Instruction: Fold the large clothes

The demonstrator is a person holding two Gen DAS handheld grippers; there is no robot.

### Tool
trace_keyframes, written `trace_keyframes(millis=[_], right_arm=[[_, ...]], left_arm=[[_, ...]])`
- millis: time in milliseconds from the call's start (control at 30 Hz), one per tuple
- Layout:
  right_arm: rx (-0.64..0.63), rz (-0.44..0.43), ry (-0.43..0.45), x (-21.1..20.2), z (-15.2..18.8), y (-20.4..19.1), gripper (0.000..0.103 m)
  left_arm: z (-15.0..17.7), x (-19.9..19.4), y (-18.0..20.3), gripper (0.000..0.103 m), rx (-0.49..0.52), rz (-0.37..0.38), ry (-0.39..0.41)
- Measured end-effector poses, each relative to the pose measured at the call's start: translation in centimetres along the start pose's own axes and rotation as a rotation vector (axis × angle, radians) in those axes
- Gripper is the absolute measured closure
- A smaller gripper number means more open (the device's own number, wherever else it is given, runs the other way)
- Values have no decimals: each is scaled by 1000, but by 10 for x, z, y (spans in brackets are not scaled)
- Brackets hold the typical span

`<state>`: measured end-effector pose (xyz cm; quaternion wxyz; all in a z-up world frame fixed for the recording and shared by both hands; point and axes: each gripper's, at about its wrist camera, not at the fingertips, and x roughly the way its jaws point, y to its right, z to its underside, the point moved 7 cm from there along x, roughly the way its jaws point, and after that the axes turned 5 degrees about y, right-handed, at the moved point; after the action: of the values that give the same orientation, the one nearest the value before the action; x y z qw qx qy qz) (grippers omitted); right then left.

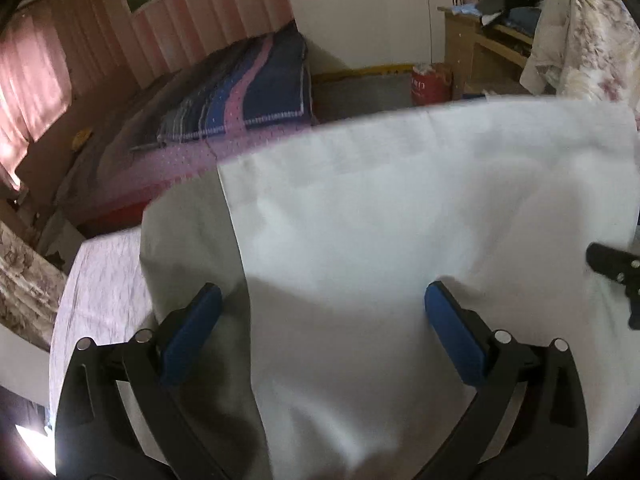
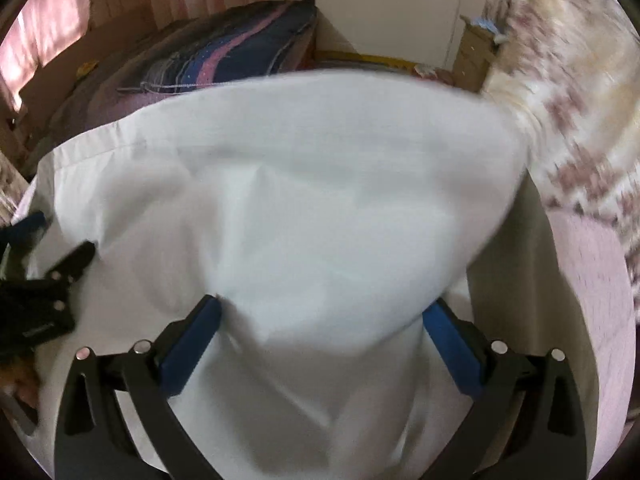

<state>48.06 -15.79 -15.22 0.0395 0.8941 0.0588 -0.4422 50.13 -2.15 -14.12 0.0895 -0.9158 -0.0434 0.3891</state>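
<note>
Across the lower centre of both wrist views, you are working over the white garment (image 1: 400, 208), which is lying spread on the pale lilac-covered surface (image 1: 104, 280) and filling most of each frame. Your left gripper (image 1: 323, 300) is hovering low over the cloth with its blue-padded fingers (image 1: 192, 332) spread wide, gripping nothing; a straight folded edge is running up between them toward the upper middle of the frame. Your right gripper (image 2: 326, 312) is also standing with its fingers (image 2: 452, 348) spread, and cloth is bulging up between them, though nothing looks pinched. At the left edge of the right wrist view, the other gripper is showing as a dark shape on the fabric.

This cloth looks thin, light and limp, so it is likely going to sag and crease rather than keep a line. You are best taking it at a hem or corner, such as the stitched hem (image 2: 120, 148) in the upper left, pinching both layers so they are not sliding apart.
</note>
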Motion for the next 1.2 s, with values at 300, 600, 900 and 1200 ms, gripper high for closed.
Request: trace_keyframes(millis=[300,600,900,1200], right_arm=[[140,-149,109,27,-34,45,1],[331,7,159,20,-26,131,3],[216,8,177,-61,-3,171,2],[178,-79,174,-151,106,155,2]], left_arm=[[-19,37,-71,3,-149,-140,10],[-8,54,-127,3,-198,-201,-26],[2,-16,-138,3,-329,84,87],[79,-134,-118,3,-341,78,133]])
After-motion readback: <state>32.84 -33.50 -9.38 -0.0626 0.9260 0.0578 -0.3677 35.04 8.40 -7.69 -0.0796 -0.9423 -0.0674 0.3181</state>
